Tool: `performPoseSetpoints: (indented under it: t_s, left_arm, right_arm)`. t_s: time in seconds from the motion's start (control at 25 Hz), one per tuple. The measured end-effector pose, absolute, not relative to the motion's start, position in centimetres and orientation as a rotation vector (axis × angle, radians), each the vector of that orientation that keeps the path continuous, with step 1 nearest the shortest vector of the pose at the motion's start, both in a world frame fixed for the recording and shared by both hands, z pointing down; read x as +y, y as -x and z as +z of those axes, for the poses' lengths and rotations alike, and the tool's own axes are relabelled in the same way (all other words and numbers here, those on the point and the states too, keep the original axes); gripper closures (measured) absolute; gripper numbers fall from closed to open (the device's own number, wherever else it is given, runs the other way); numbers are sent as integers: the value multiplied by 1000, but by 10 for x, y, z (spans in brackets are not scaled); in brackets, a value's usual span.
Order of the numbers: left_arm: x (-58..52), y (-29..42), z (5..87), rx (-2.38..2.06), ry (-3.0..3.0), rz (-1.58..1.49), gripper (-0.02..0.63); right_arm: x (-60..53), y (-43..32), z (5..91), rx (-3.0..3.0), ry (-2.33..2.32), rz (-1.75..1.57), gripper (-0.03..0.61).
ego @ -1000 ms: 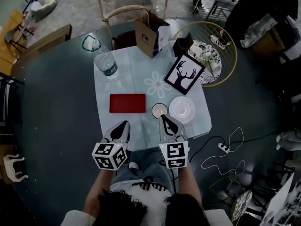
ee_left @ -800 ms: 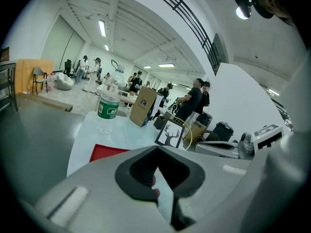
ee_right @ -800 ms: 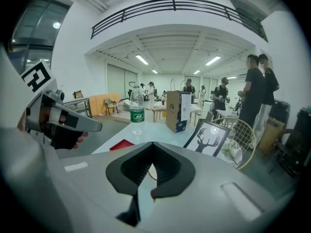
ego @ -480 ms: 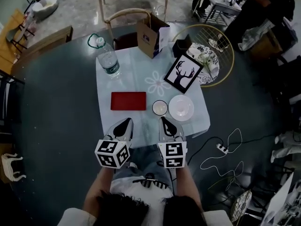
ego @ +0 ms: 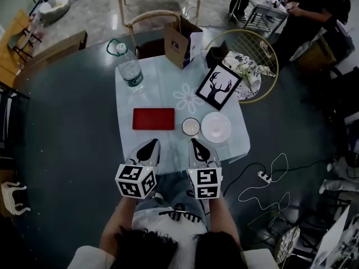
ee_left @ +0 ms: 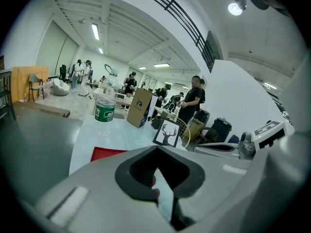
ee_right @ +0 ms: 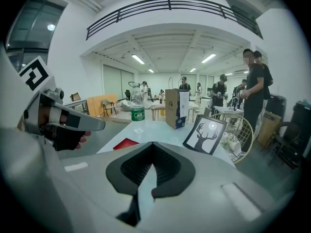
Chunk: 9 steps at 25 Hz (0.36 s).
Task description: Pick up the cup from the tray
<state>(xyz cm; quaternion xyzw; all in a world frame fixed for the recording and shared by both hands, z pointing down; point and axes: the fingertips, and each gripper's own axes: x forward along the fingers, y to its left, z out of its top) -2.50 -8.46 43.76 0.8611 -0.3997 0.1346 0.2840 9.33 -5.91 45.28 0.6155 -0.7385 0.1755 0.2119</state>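
A small white cup stands on the pale blue table, between a flat red tray and a white plate. It is beside the tray, not on it. My left gripper is shut and empty at the table's near edge, just short of the tray. My right gripper is also shut and empty, its tip a little short of the cup. In both gripper views the jaws hide the cup. The red tray shows past the left gripper and the right gripper.
A water bottle, a brown paper bag, a small black box and a framed deer picture stand further back on the table. A wire chair with patterned cloth is at the right. People stand behind.
The head view has shifted slightly. Both grippers stay shut at the table's near edge, with only a small sideways drift of the right one. Nothing on the table has moved.
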Motion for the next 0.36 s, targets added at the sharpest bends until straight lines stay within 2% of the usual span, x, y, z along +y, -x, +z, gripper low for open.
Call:
performPoseSetpoints:
  t_s: [0.36]
  left_arm:
    - [-85, 24, 438, -1071, -2304, 361, 614]
  right_arm:
    - [-57, -95, 455, -2038, -1720, 487, 554]
